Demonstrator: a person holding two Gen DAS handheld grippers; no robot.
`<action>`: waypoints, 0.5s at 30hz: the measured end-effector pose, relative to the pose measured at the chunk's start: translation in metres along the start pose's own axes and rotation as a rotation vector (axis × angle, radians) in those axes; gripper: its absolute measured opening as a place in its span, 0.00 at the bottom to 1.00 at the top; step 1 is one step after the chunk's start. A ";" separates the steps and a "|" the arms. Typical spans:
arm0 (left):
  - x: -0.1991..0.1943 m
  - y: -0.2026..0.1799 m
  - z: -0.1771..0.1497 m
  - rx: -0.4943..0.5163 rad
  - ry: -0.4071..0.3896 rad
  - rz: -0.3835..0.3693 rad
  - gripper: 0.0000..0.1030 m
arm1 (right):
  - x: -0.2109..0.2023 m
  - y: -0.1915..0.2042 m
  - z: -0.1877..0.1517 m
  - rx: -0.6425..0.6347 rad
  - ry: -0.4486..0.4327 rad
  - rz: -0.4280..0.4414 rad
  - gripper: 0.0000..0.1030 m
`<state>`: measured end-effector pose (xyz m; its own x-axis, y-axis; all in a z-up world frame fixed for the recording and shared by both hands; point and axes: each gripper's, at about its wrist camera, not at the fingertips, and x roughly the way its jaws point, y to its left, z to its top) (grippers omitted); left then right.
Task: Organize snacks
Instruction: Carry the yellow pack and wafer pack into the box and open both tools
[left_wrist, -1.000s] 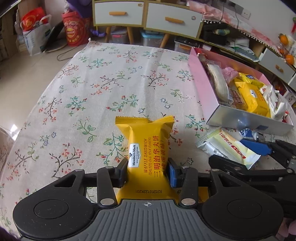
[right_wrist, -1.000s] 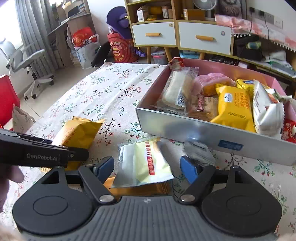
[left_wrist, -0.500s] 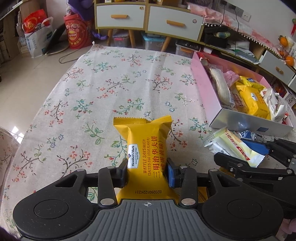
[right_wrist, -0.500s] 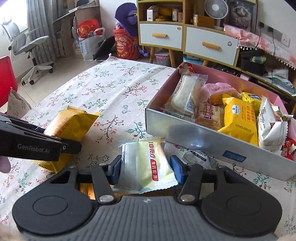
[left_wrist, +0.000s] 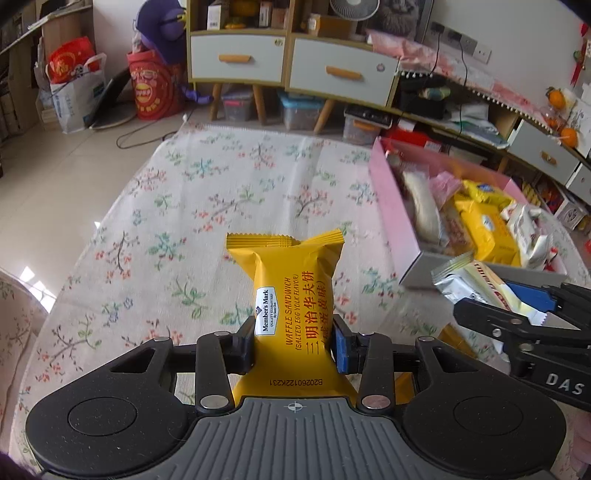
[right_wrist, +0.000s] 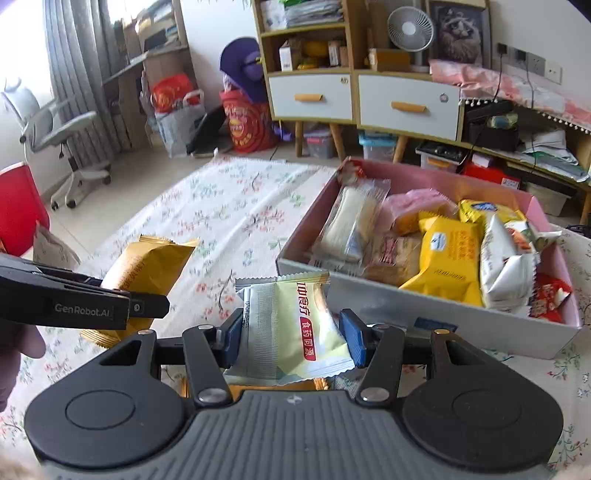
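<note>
My left gripper (left_wrist: 293, 343) is shut on a yellow waffle sandwich packet (left_wrist: 291, 273), held upright above the floral tablecloth (left_wrist: 207, 206). My right gripper (right_wrist: 291, 336) is shut on a pale green and silver snack packet (right_wrist: 295, 314), just in front of the near wall of the pink box (right_wrist: 424, 321). The box holds several snacks: yellow packets, a long clear-wrapped bar, white and red wrappers. In the left wrist view the right gripper (left_wrist: 517, 314) and its packet (left_wrist: 476, 284) hang at the right, beside the box (left_wrist: 391, 206). In the right wrist view the left gripper (right_wrist: 140, 302) with the yellow packet (right_wrist: 155, 262) is at the left.
An orange packet (right_wrist: 273, 387) lies on the table under my right gripper. Beyond the table's far edge stand white drawers (right_wrist: 406, 103), bags on the floor (right_wrist: 177, 114) and an office chair (right_wrist: 55, 129). A red chair (right_wrist: 18, 210) is at the left.
My right gripper's jaws have come in onto the green packet and lifted it off the table toward the box. The left gripper still holds the yellow packet, with little movement.
</note>
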<state>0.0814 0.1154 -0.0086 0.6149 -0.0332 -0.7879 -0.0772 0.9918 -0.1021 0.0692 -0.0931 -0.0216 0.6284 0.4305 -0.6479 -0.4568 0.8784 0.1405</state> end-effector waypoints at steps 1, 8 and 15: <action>-0.001 -0.001 0.002 -0.002 -0.006 -0.004 0.36 | -0.003 -0.002 0.001 0.005 -0.010 0.003 0.49; -0.002 -0.012 0.012 -0.019 -0.038 -0.045 0.36 | -0.016 -0.024 0.008 0.070 -0.073 -0.024 0.49; -0.002 -0.041 0.021 -0.008 -0.064 -0.112 0.36 | -0.022 -0.054 0.008 0.152 -0.110 -0.085 0.49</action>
<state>0.0999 0.0775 0.0103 0.6688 -0.1355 -0.7310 -0.0114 0.9813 -0.1923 0.0850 -0.1484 -0.0084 0.7297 0.3663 -0.5774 -0.3042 0.9301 0.2057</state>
